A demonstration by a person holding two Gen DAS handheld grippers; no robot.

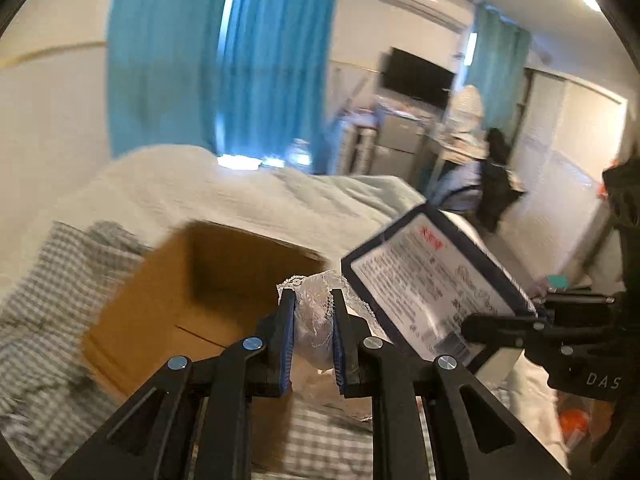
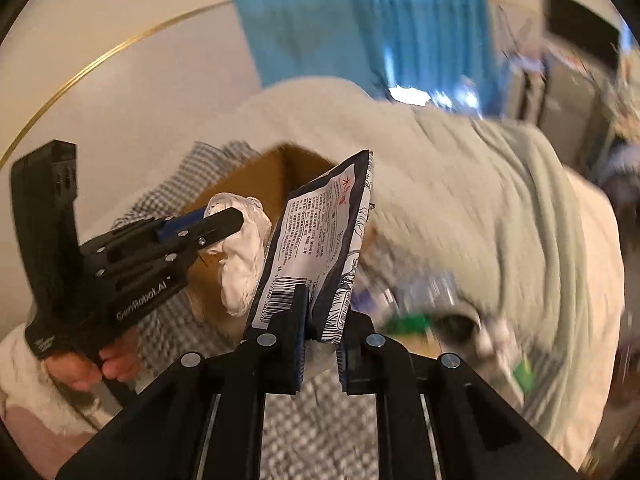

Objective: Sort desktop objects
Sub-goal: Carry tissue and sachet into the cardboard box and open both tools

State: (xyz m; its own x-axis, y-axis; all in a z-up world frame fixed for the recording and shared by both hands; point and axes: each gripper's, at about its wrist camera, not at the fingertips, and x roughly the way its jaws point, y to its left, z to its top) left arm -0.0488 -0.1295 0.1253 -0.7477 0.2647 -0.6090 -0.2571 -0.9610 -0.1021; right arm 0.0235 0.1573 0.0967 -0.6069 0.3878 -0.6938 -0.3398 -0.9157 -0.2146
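The left gripper (image 1: 313, 322) is clenched on a white wrapped bundle (image 1: 316, 312) at lower centre of its view, just in front of the open cardboard box (image 1: 224, 280). The right gripper (image 2: 322, 334) pinches a flat printed packet (image 2: 316, 244) upright beside it. Best to carry each fully over the box mouth before letting go (the packet could catch the rim).

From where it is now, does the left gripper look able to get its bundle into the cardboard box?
Probably yes. The left gripper, shut on the white lacy bundle, is at the cardboard box, whose opening faces it uncovered. The packet in the right gripper sits off to the right.
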